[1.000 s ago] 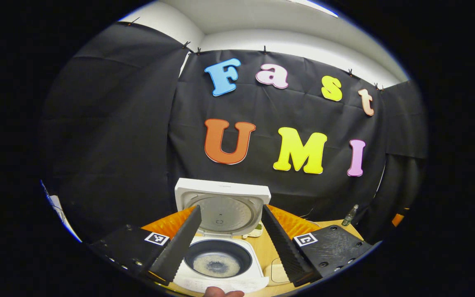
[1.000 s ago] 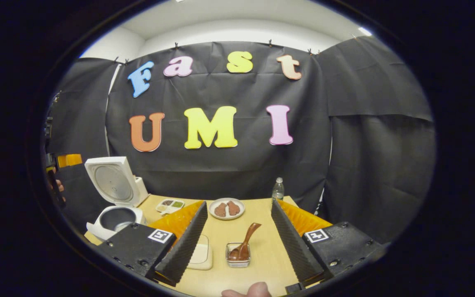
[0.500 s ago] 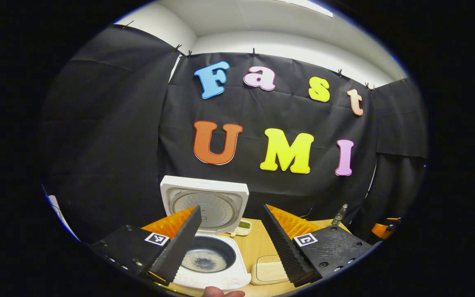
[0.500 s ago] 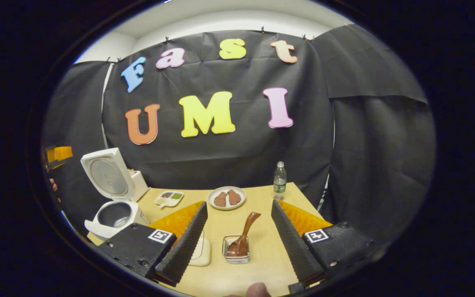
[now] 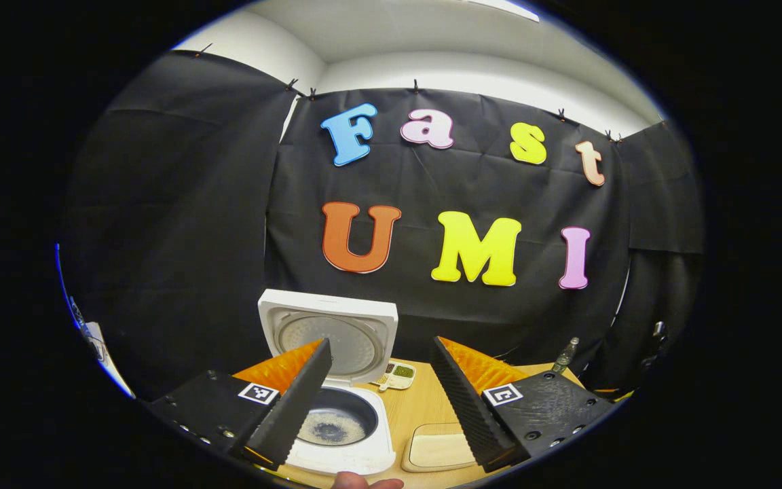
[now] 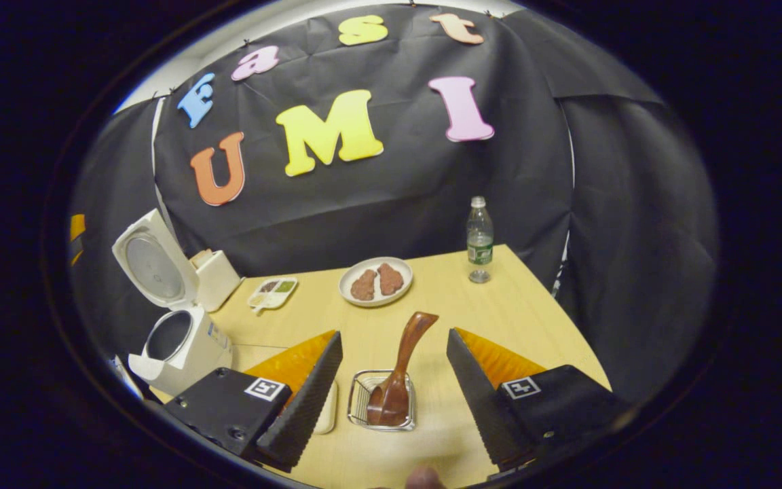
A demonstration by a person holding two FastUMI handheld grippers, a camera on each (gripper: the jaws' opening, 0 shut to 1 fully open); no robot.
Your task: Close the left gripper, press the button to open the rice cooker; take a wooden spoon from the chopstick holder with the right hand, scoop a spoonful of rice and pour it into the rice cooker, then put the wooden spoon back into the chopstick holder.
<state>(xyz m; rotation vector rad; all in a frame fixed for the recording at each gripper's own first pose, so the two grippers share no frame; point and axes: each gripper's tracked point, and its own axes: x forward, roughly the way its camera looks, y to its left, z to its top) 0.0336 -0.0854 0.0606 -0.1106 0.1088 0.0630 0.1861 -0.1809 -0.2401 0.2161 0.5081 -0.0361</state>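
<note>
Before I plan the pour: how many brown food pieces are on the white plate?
2: both on the white plate mid-table, left piece and right piece side by side.

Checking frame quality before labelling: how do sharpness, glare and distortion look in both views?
Left gripper view: sharp, evenly lit, no glare on the open cooker; wall bows toward the edges. Right gripper view: spoon and plate crisp; table edges curve strongly.
</note>
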